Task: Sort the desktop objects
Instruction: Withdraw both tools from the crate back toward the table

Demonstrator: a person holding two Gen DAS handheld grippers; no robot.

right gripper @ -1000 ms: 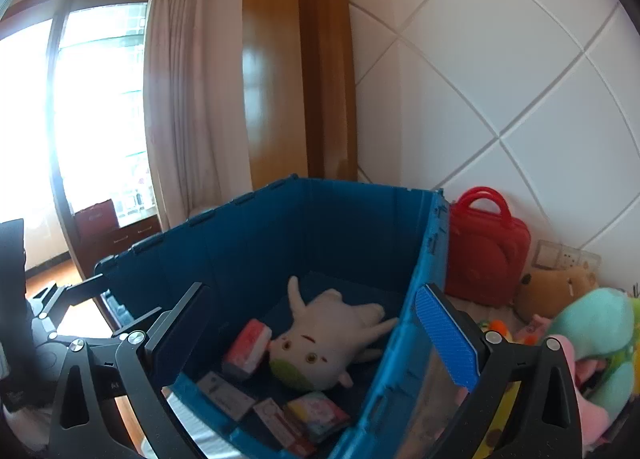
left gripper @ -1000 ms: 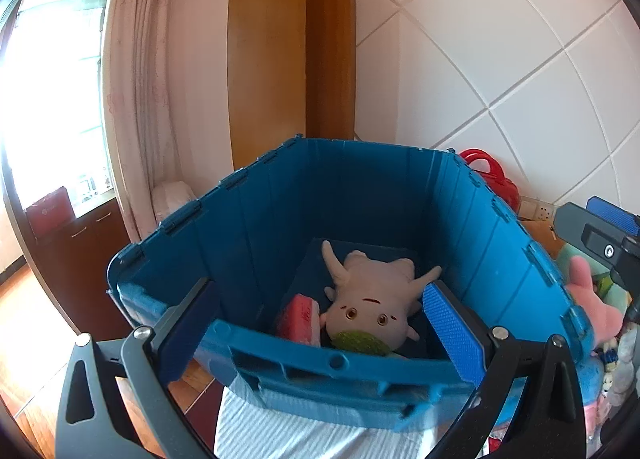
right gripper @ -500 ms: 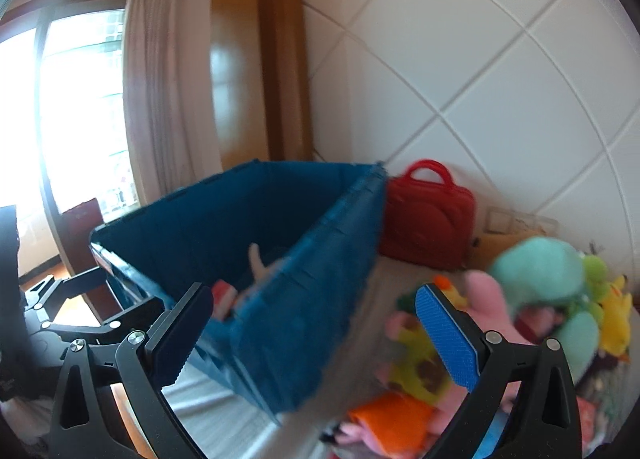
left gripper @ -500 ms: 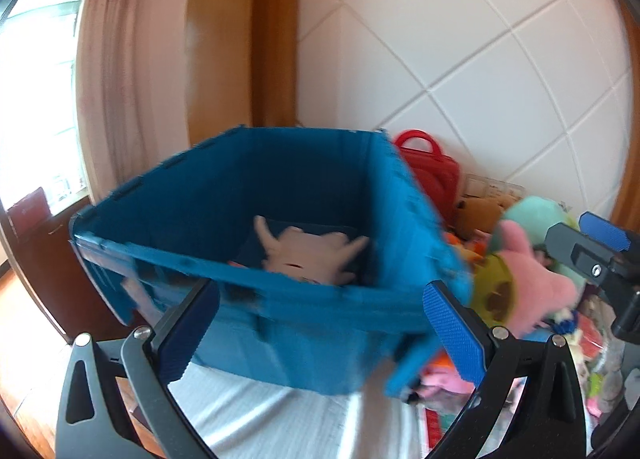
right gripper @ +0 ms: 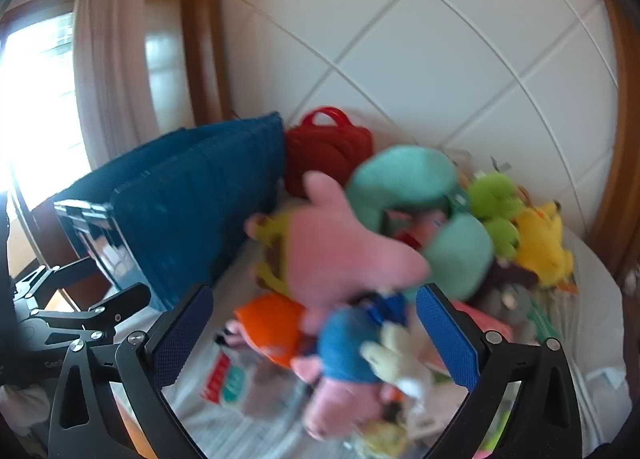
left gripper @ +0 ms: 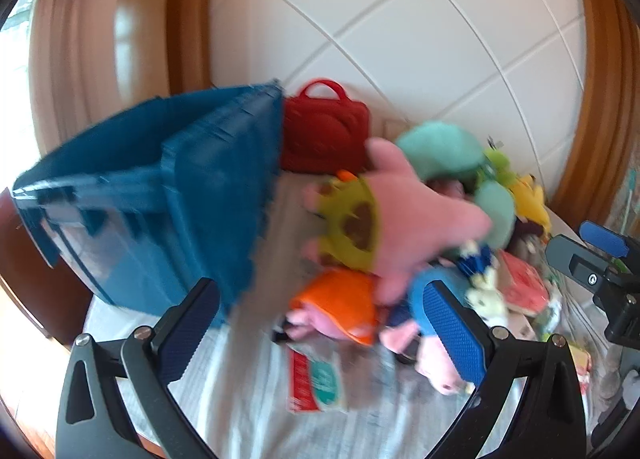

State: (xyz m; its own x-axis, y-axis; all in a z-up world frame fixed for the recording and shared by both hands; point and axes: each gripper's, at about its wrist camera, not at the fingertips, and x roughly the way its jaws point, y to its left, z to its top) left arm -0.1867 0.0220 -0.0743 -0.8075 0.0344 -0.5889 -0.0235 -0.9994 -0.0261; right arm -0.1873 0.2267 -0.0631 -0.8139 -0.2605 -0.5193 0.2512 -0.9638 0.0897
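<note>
A blue crate (left gripper: 168, 195) stands at the left of the table, also in the right wrist view (right gripper: 192, 203). A pile of plush toys lies to its right: a pink starfish plush (left gripper: 404, 211) (right gripper: 336, 251), a teal plush (left gripper: 444, 151) (right gripper: 404, 179), an orange-clad pink plush (left gripper: 340, 307) (right gripper: 276, 323) and a blue-clad pink plush (right gripper: 348, 371). My left gripper (left gripper: 320, 331) is open and empty above the cloth before the pile. My right gripper (right gripper: 316, 335) is open and empty over the pile; it shows in the left wrist view (left gripper: 600, 263).
A red toy case (left gripper: 324, 131) (right gripper: 328, 151) stands against the tiled wall behind the crate. A green plush (right gripper: 492, 203) and a yellow plush (right gripper: 540, 243) lie at the right. A flat packet (left gripper: 320, 379) (right gripper: 224, 375) lies on the striped cloth. The view is motion-blurred.
Both grippers have swung right, away from the crate's opening and over to the plush pile. Both stay open and empty.
</note>
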